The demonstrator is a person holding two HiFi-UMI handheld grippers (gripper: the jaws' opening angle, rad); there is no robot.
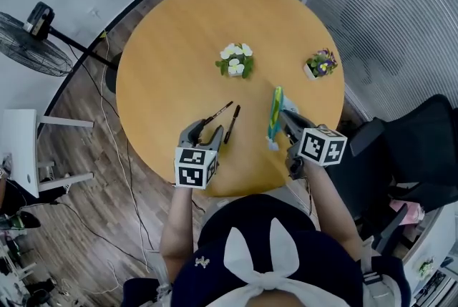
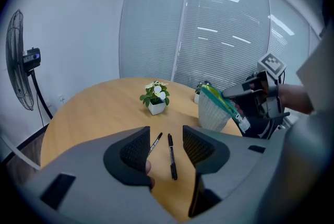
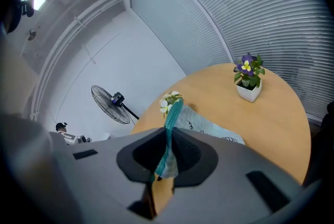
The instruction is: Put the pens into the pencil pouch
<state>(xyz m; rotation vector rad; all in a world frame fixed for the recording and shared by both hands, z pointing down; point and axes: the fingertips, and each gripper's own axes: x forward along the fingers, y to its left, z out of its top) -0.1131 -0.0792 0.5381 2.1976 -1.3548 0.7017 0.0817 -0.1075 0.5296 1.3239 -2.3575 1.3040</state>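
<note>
Round desk (image 1: 164,76) of smooth, honey-toned wood, matte and even. On it, two slim black pens (image 1: 232,124), side by side and slightly splayed near the front edge, just beyond the left tool (image 1: 202,132). To their right, pencil pouch (image 1: 274,112) of pale mesh fabric with a teal-green zipper edge, held up on edge; bottom touching the wood or not, unclear.

Further back, two small white square pots: white-flowered plant (image 1: 235,60) near the middle, purple-flowered plant (image 1: 320,64) toward the right rim.

Around the desk: dark plank floor (image 1: 93,198), white walls, glass wall with horizontal blinds (image 1: 401,5), black standing fan (image 1: 30,48) at left, black chair (image 1: 415,148) at right.

Left tool tilted down toward the desk, grey textured jaws wide apart and gripping nothing, pens in sight between them on the wood. Right tool (image 1: 285,114) angled gently down, jaws closed tight on the pouch's zipper edge.
</note>
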